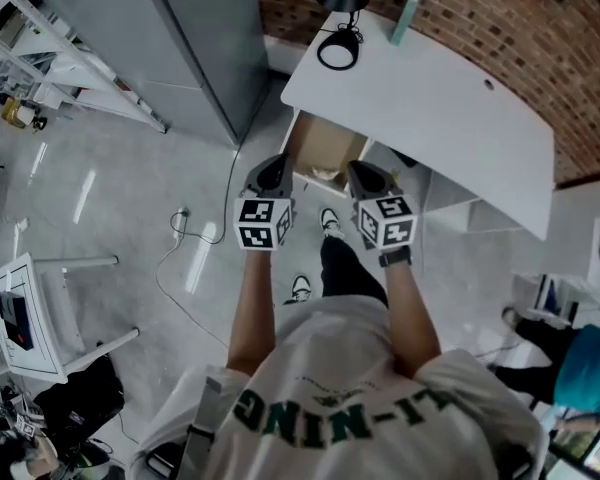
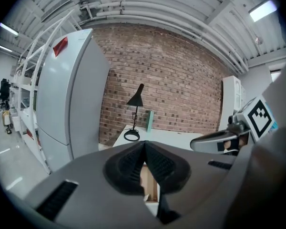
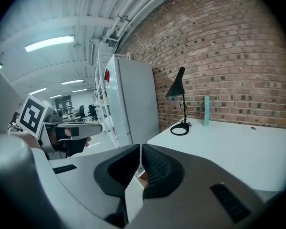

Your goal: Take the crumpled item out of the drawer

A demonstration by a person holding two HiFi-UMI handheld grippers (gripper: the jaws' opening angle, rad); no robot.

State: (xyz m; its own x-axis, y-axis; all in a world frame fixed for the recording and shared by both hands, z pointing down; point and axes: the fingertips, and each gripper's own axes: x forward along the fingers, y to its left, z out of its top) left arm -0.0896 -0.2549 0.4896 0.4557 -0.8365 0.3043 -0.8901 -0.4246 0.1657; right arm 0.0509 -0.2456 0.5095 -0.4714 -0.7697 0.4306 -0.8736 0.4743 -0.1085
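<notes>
Brick wall backed a white tabletop (image 1: 430,108) that carried a black desk lamp (image 1: 340,18) and a slim teal upright item (image 1: 405,15), with a pale refrigerator (image 1: 195,38) standing to the left. Below the tabletop's near edge a drawer (image 1: 315,140) stood pulled out, its bare wooden inside showing. A small pale crumpled item (image 1: 328,175) lay at the front of the drawer, too small to make out further. The left claw (image 1: 273,165) and the right claw (image 1: 363,172) hovered side by side above the drawer's front, with the crumpled item between them in the head view. Both claws had their ribbed pads closed together with nothing held.
</notes>
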